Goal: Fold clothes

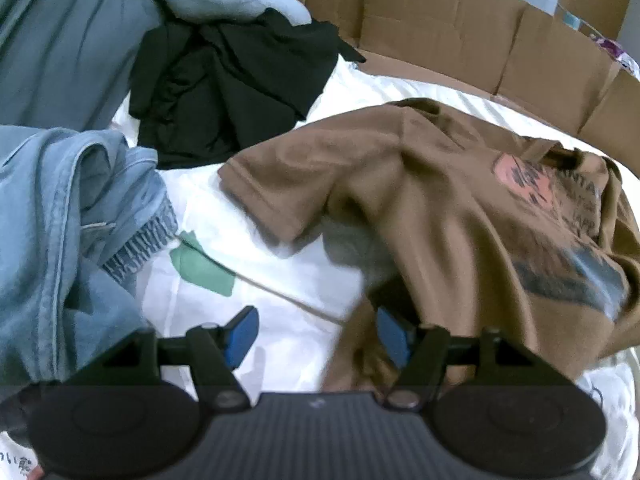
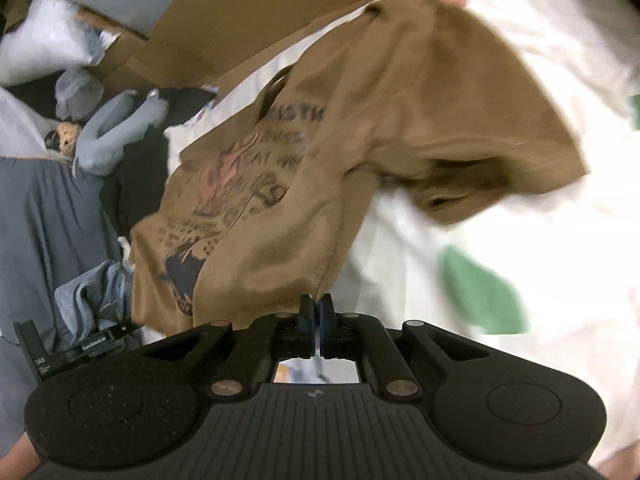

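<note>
Here, your right gripper [image 2: 316,312] is clenched on the hem edge of the brown printed T-shirt [image 2: 360,128]; the fabric rises from between the closed blue pads toward 12 o'clock in the right wrist view. The shirt hangs and drapes partly over the white sheet [image 2: 520,60], with its dark lettering and pink graphic toward 10 o'clock and one sleeve billowed out toward 2 o'clock. The picture is motion-blurred, so finer folds cannot be read.

Your left gripper [image 1: 316,336] is released: its two blue pads [image 1: 242,336] stand well apart. In the left wrist view the same brown printed T-shirt [image 1: 420,208] fills the area from 12 to 4 o'clock, and a lower fold of it lies against the right-hand pad; whether it touches the pad cannot be told. One sleeve points toward 10 o'clock over the white sheet [image 1: 288,352], which carries a green patch [image 1: 200,268].

Other garments lie beyond the shirt in the left wrist view:
- a light blue denim garment [image 1: 60,220] at 9 o'clock;
- a black garment [image 1: 228,80] at 11 o'clock;
- a grey-blue garment [image 1: 60,40] at the upper left.

Cardboard panels [image 1: 460,28] stand along the far edge at 12 to 2 o'clock.
</note>
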A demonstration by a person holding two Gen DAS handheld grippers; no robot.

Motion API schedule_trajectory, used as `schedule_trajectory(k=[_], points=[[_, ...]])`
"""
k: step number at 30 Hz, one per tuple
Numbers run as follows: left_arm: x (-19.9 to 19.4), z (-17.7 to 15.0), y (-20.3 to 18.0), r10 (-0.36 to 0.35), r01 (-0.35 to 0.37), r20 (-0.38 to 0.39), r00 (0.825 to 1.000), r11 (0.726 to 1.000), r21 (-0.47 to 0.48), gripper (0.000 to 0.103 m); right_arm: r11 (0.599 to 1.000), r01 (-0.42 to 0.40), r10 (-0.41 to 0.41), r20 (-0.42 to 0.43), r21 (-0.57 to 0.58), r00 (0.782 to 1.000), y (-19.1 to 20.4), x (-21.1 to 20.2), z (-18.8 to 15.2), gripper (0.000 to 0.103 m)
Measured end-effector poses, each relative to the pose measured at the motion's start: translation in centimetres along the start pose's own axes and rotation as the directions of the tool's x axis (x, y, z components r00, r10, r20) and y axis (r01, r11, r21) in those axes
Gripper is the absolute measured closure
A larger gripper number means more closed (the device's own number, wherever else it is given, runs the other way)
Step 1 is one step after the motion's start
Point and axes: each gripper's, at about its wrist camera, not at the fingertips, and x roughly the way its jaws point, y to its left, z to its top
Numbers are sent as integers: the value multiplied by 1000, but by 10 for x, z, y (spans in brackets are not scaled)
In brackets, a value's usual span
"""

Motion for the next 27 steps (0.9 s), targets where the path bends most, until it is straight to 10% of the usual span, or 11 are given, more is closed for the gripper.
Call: schedule_trajectory(k=[13,27], points=[[30,-17,-6,-56,57,-100,993,998,1,35,997,82,-81,84,-13,993,-38,-41,25,103],[31,-59,-27,-84,124,-165,983,961,247,39,991,128,-124,92,-39,988,-50,-38,34,103]])
